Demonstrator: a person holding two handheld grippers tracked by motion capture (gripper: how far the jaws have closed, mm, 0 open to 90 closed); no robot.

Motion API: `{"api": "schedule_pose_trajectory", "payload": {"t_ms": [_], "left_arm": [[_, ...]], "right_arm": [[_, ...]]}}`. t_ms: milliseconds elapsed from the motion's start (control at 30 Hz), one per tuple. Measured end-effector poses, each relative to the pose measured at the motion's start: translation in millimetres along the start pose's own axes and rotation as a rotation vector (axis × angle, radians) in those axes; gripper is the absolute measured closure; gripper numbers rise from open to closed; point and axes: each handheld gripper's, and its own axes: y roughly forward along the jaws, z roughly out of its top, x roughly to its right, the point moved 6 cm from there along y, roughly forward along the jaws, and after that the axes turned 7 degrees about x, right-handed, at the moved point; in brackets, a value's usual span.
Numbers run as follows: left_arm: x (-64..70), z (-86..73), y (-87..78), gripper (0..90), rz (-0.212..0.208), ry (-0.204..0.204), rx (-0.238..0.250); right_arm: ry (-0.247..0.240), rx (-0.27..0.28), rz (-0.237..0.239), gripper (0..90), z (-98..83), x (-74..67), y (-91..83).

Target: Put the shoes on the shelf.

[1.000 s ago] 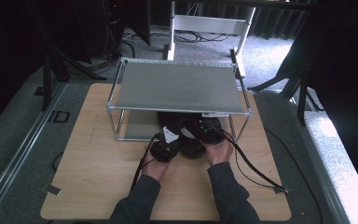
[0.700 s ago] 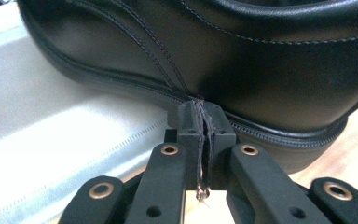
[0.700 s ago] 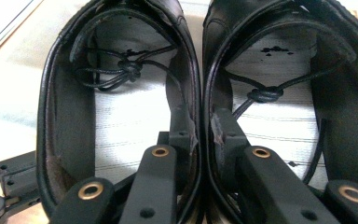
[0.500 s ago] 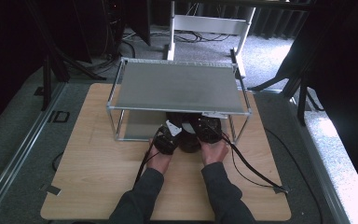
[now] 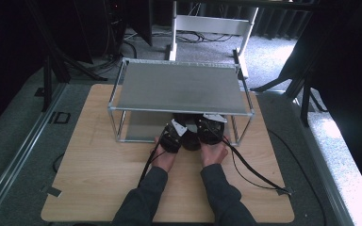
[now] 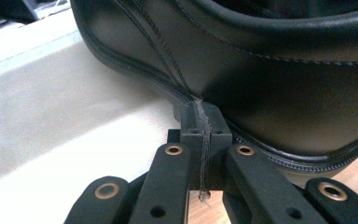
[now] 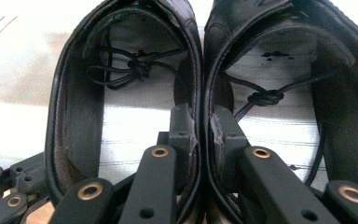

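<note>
A pair of black leather lace-up shoes (image 5: 191, 139) sits side by side at the front edge of the metal rack (image 5: 179, 87), partly under its top shelf. My right gripper (image 7: 201, 125) is shut on the two adjoining inner walls, one pad inside the left shoe (image 7: 121, 98) and one inside the right shoe (image 7: 284, 93); in the high view the right gripper (image 5: 210, 128) is at the heels. My left gripper (image 6: 201, 127) is shut with nothing between its pads, its tips against the sole edge of a shoe (image 6: 270, 70). From above, the left gripper (image 5: 173, 135) lies left of the pair.
The rack stands on a wooden table (image 5: 99, 179); thin posts (image 5: 119, 126) frame its front corners, and a pale lower shelf (image 6: 51, 107) lies under the shoes. Black cables (image 5: 254, 172) trail from the grippers across the table. Dark stands and floor surround the table.
The left hand and its gripper have moved forward and inward, up against the side of the shoes. The right hand and the shoes have stayed about where they were.
</note>
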Motion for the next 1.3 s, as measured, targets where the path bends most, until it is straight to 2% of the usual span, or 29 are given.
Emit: {"api": "schedule_pose_trajectory", "payload": {"t_ms": [500,567,633,733,833,933,1000,1133,1200,1300], "left_arm": [[-1.2,-1.1,6.1,89.8,0.007,0.017,0.018],[-1.5,-1.8,6.5,89.8,0.010,0.036,0.013],[-2.1,-4.1,9.4,89.5,0.015,0.039,0.001],[-4.2,-4.8,13.0,86.9,0.016,0.009,0.005],[-5.6,-4.8,12.5,84.6,0.013,0.025,-0.013],[-7.0,-4.6,12.7,82.3,0.008,0.006,-0.006],[-7.6,-4.6,12.7,81.4,0.005,0.002,-0.005],[-10.3,-5.0,11.8,77.8,-0.007,-0.009,-0.010],[-11.1,-5.4,10.5,75.7,-0.017,-0.012,-0.011],[-11.7,-5.9,8.6,72.1,-0.028,-0.031,-0.008]], "right_arm": [[-0.009,0.041,-0.028,79.8,-0.3,-0.9,4.3],[-0.014,0.048,-0.027,79.1,0.3,-0.6,5.1],[-0.020,0.068,-0.022,74.4,1.1,-0.5,6.3],[-0.052,0.145,-0.012,63.0,7.1,1.6,9.6],[-0.053,0.148,0.035,53.2,8.7,-0.1,8.5],[-0.055,0.153,0.067,44.2,8.9,-1.6,6.6],[-0.076,0.169,0.062,44.0,9.6,-1.8,1.2],[-0.137,0.212,0.087,41.1,12.4,-2.3,-16.9],[-0.127,0.232,0.125,40.6,11.7,2.2,-26.6],[-0.123,0.242,0.138,39.8,6.6,15.4,-40.3]]}}
